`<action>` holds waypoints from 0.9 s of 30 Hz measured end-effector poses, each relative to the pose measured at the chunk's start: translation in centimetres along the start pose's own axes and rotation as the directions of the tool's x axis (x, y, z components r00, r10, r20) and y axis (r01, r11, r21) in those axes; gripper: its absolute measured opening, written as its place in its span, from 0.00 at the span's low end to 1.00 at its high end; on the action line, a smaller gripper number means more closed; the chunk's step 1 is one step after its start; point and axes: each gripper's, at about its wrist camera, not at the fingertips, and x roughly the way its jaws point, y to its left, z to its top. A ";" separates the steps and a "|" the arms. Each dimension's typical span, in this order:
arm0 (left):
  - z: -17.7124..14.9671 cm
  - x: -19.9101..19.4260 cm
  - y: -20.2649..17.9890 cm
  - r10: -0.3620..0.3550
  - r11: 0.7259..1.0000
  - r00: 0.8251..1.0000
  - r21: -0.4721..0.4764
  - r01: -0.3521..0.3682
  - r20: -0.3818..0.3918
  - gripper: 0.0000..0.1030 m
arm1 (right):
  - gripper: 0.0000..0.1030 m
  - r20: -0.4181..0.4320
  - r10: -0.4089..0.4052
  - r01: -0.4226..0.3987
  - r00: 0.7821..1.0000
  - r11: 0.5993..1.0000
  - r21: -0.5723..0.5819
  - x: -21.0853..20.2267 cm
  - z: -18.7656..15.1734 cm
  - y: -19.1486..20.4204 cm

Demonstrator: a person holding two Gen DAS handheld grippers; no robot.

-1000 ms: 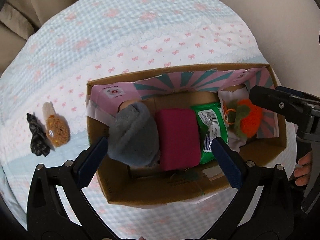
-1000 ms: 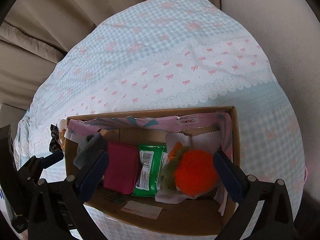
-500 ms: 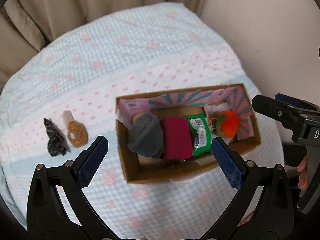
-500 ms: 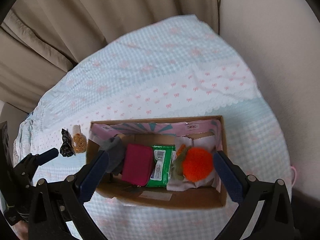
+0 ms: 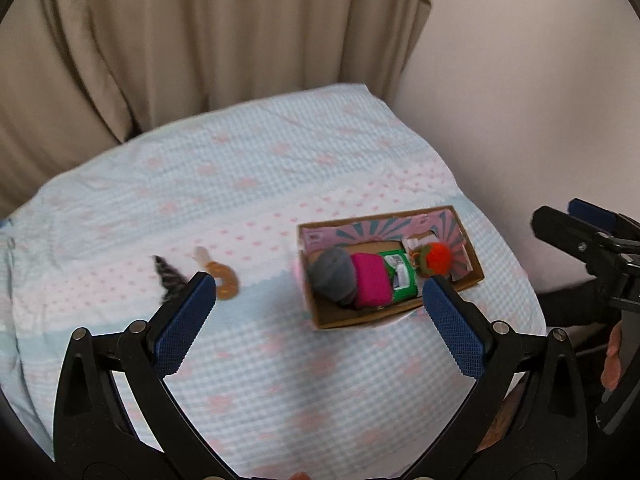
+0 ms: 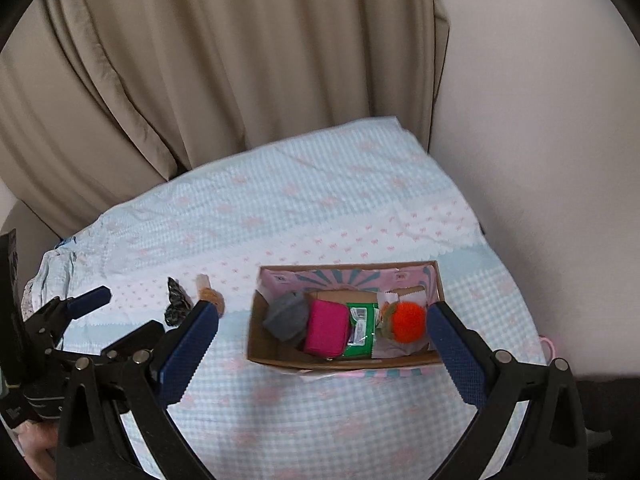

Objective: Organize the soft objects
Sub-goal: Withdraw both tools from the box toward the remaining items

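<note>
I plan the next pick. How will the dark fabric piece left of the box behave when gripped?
The fabric piece looks crumpled and thin, so probably floppy and light. It lies flat on the cloth, so it is unlikely to roll, but it may drag or bunch.

Setting: domestic room, a home rather than a lab or shop. Evidence: work surface is covered by a soft household cloth point(image 6: 328, 208), pale blue gingham with pink bows and scalloped white bands. Directly behind the cloth hang beige pleated curtains point(image 6: 224, 64); to the right of the curtains, a plain cream wall point(image 6: 536, 120). On the cloth, a reused cardboard box point(image 6: 340, 362) with pink printed lining.
</note>
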 end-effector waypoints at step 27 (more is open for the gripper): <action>-8.3 -4.7 22.2 0.016 0.999 0.994 -0.031 -0.012 0.105 1.00 | 1.00 0.133 -0.024 0.021 0.991 1.000 0.023 -0.7 -9.2 18.6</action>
